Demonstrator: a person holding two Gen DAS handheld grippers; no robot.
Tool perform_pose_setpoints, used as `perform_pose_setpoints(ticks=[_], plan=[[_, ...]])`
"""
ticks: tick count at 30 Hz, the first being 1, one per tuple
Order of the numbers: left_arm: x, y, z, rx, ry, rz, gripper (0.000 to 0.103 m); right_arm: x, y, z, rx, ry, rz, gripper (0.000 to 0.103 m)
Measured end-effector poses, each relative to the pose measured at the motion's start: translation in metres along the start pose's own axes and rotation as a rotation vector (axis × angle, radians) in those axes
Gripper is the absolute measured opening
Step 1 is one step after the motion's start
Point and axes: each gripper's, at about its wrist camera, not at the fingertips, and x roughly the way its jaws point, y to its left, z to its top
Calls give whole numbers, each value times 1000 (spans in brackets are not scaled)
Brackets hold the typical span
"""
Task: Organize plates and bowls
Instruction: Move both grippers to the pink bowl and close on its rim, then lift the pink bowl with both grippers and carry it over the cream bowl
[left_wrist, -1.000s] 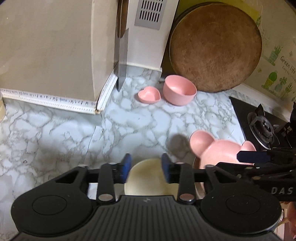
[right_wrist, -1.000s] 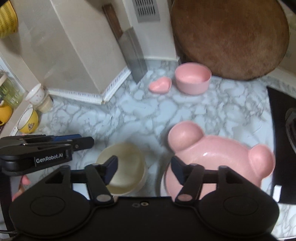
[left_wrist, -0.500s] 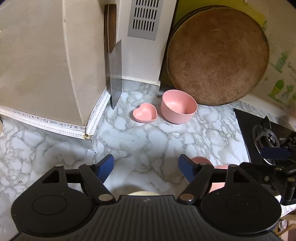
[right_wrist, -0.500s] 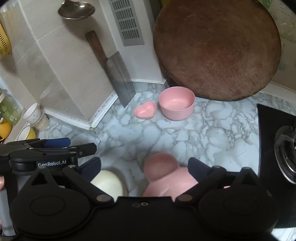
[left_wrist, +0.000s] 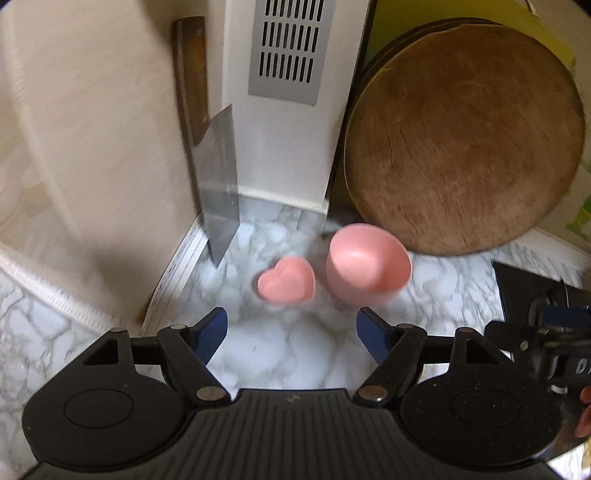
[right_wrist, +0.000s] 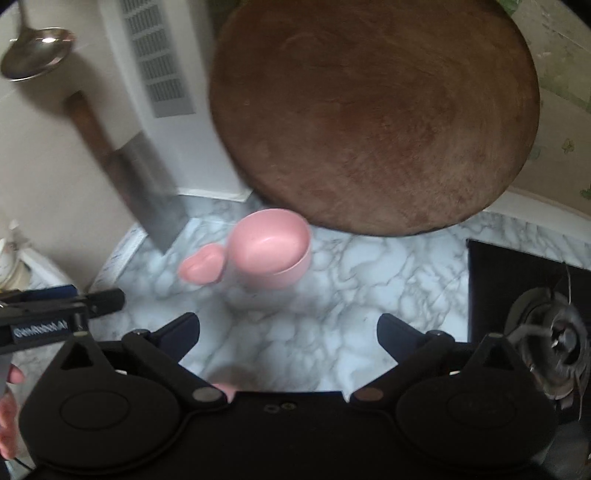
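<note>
Left wrist: pink bowl (left_wrist: 369, 269) and heart dish (left_wrist: 286, 282) empty.

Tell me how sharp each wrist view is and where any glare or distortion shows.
Left wrist view: motion-smeared; the pink heart-shaped dish and round pink bowl have soft edges, fisheye bends the walls. Right wrist view: blurrier still, the round wooden cutting board smeared, glare on the hanging metal ladle.
</note>
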Motion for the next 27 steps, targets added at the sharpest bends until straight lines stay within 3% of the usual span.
perform_pose_setpoints(ticks=[8, 12, 20, 25, 27], plan=[[46, -24, 33, 10, -14, 3, 77, 54, -26, 31, 70, 26, 7, 102], [78, -30, 45, -3, 20, 1, 77, 79, -36, 41, 92, 31, 16, 97], [133, -43, 51, -1, 78, -16, 77, 127, -43, 50, 106, 83, 35, 81], [156, -49, 51, 16, 106, -21, 75, 151, -45, 49, 111, 110, 44, 63], [165, -50, 53, 19, 110, -25, 69, 158, -46, 50, 122, 125, 43, 55]])
